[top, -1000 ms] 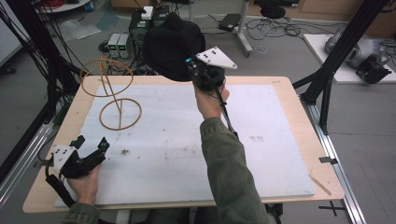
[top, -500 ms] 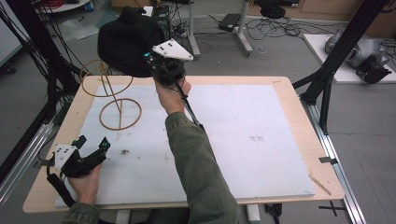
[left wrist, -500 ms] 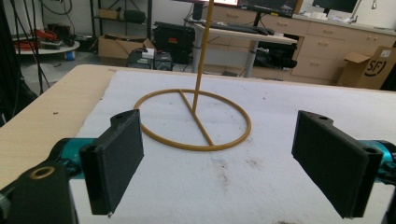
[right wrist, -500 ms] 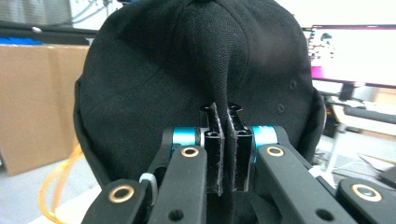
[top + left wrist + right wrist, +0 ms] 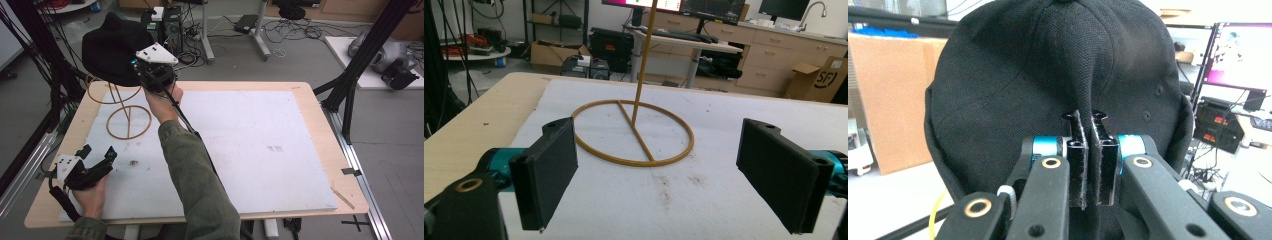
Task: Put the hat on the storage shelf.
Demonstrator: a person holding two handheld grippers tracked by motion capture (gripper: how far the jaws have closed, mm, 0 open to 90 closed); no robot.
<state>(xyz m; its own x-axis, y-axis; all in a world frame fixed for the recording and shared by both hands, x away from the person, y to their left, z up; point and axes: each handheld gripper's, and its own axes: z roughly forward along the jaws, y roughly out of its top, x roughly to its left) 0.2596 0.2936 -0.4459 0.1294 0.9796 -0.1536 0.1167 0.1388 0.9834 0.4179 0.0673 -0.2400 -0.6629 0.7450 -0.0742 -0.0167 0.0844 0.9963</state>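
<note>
Right now I have the black cap (image 5: 112, 50) pinched in the right gripper (image 5: 150, 75), and in the right gripper view the two jaws are pressed tight together on a fold of the cap's fabric (image 5: 1068, 75), so the crown hangs bunched from that one pleat. I hold it by the cloth and not by the brim, I think, because a thin fold is the only part these flat pads can clamp firmly. In the high view the cap sits in the air at the far left of the table (image 5: 300, 87), just above the top ring of the wire stand (image 5: 127, 117), which is where I judge it is meant to go: the stand's upper loop looks made to carry a hat. The stand itself rests on the white mat (image 5: 260, 150), its round base flat and its thin stem rising from the crossbar. My left gripper (image 5: 95, 155) stays low at the near left corner of the mat, jaws spread wide with nothing between them, pointed at the stand's base (image 5: 634, 135); I keep it there, I suppose, to steady the light frame if the cap drags on it. The cap is not yet resting on the ring as far as I can tell.
</note>
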